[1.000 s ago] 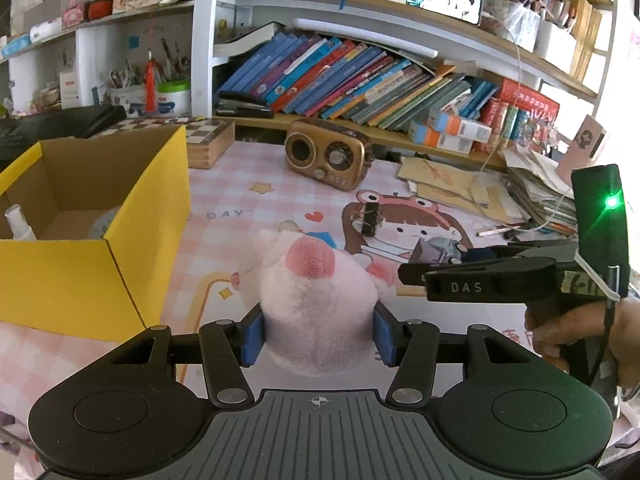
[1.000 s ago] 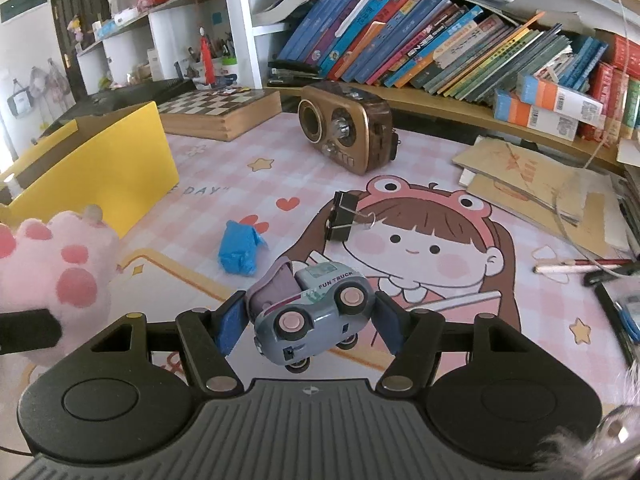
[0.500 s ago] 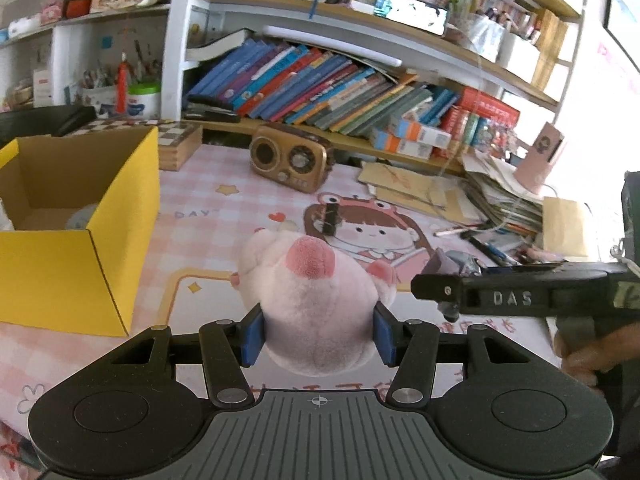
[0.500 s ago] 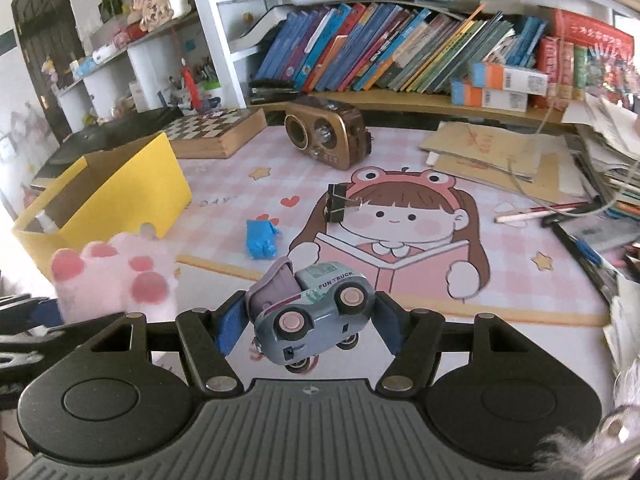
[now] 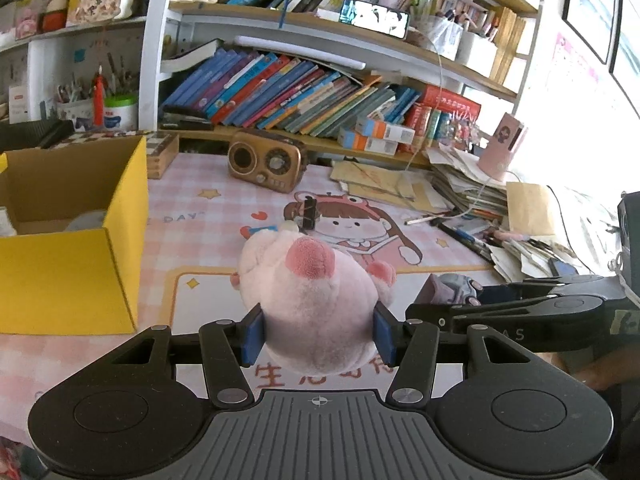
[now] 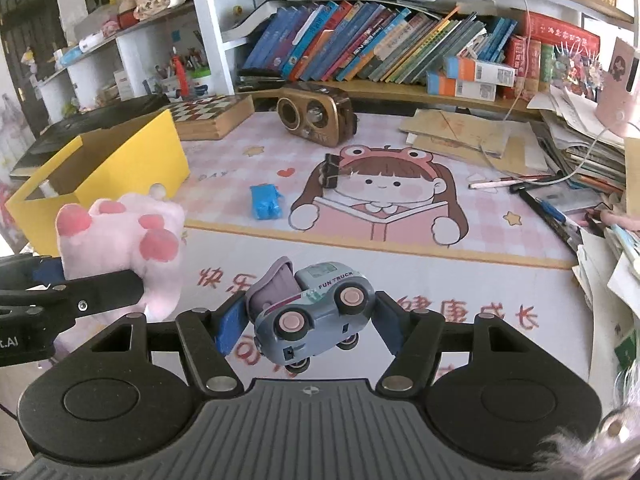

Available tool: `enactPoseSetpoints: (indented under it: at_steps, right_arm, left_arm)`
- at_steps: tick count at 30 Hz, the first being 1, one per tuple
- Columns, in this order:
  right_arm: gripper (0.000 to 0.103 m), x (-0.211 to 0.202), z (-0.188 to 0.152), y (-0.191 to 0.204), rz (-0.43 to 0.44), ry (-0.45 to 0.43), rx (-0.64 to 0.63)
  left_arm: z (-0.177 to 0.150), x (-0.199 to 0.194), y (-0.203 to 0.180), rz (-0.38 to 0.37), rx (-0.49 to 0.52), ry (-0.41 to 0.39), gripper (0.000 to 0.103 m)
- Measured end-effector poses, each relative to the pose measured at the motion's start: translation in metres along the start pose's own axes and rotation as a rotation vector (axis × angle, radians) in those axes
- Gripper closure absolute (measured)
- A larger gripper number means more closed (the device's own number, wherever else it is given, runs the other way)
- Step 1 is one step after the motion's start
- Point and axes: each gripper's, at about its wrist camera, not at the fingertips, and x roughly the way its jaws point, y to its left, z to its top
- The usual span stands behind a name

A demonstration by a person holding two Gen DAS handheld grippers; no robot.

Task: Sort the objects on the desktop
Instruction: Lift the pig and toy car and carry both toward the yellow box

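Observation:
My left gripper (image 5: 318, 334) is shut on a pink plush paw toy (image 5: 316, 296), held above the cartoon desk mat (image 5: 208, 216). In the right wrist view the same pink plush paw toy (image 6: 120, 236) shows at the left, clamped in the left gripper (image 6: 72, 292). My right gripper (image 6: 308, 324) is shut on a grey toy truck (image 6: 316, 312) with pink wheels, lifted off the mat. That toy truck (image 5: 454, 288) peeks out at the right of the left wrist view. An open yellow cardboard box (image 5: 72, 248) stands at the left with some items inside.
On the mat lie a blue crumpled item (image 6: 266, 202) and a black binder clip (image 6: 330, 170). A brown retro radio (image 6: 316, 114) and a chessboard box (image 6: 212, 114) stand at the back. Piled papers and pens (image 6: 560, 184) crowd the right side. Bookshelves (image 6: 360, 52) rise behind.
Both grippers have pulled back and risen from the mat with their toys still clamped. The desk looks farther away in both views, and the yellow box has slid further left.

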Motion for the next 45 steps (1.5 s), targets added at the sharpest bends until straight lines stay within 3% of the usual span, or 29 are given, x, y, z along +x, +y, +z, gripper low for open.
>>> enactPoseSetpoints:
  at_steps: [25,45]
  right_arm:
    - [0.039,-0.040,-0.053,0.121,-0.003,0.024,-0.017]
    - [0.039,-0.039,-0.066,0.203,0.111,0.043,-0.150]
  left_arm:
    - [-0.049,-0.092,0.064,-0.024,-0.002,0.015,0.050]
    - [-0.078,-0.153,0.115,0.100,-0.102,-0.036,0.050]
